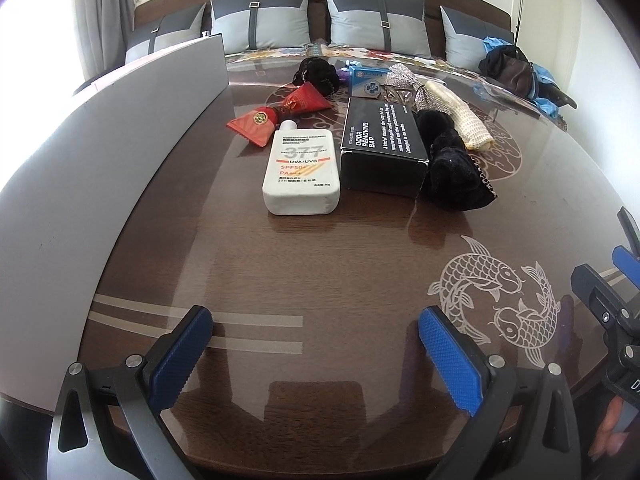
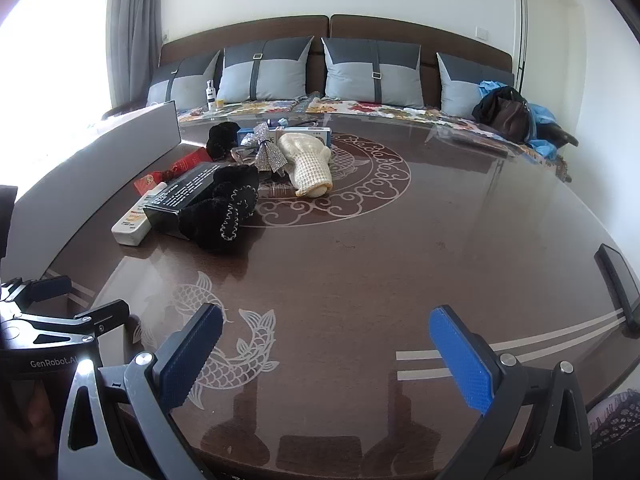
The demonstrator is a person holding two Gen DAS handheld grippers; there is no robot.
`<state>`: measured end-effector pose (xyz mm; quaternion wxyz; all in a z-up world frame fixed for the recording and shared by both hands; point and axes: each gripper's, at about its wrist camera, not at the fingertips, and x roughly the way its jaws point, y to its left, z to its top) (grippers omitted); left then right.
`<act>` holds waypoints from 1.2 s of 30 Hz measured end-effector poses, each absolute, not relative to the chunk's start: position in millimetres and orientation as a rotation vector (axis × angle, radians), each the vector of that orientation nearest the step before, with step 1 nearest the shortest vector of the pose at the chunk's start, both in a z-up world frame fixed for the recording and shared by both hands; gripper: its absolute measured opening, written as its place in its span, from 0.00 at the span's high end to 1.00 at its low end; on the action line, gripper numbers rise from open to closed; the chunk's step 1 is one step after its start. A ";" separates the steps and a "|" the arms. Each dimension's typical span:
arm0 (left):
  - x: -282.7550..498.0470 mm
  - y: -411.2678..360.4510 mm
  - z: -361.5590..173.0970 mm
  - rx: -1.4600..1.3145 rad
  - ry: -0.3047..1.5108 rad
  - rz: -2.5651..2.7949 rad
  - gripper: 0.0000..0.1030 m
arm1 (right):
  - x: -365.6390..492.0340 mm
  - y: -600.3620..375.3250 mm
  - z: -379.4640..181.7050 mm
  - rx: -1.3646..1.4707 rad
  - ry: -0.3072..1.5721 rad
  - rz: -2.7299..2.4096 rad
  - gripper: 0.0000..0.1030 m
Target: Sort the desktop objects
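Light source: daylight from window (image 1: pixel 24 28) at far left, blown out to white in both views
Brightness: room well lit, left side overexposed, right side even
Glare: glossy table (image 1: pixel 320 280) mirrors the light; pale streaks across its far half, sheen patches near the fish inlay (image 2: pixel 240 344)
Shadows: soft, short, falling right of the sunscreen bottle (image 1: pixel 300 168) and black box (image 1: pixel 380 148)
Distortion: strong fisheye, table edge and headboard bowed, dark vignette in corners
Focus: centre sharp, box print readable; edges smeared
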<state>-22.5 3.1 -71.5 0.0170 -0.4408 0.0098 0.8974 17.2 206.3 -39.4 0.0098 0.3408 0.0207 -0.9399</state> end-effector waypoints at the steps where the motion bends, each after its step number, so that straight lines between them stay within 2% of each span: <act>1: -22.8 3.0 -71.8 -1.370 0.031 2.788 0.00 | 16.9 206.0 -40.3 1.070 0.066 -2.930 0.00; 36: -24.0 3.2 -72.2 -1.388 0.046 2.759 0.00 | 15.3 197.8 -54.7 1.157 0.127 -2.873 0.00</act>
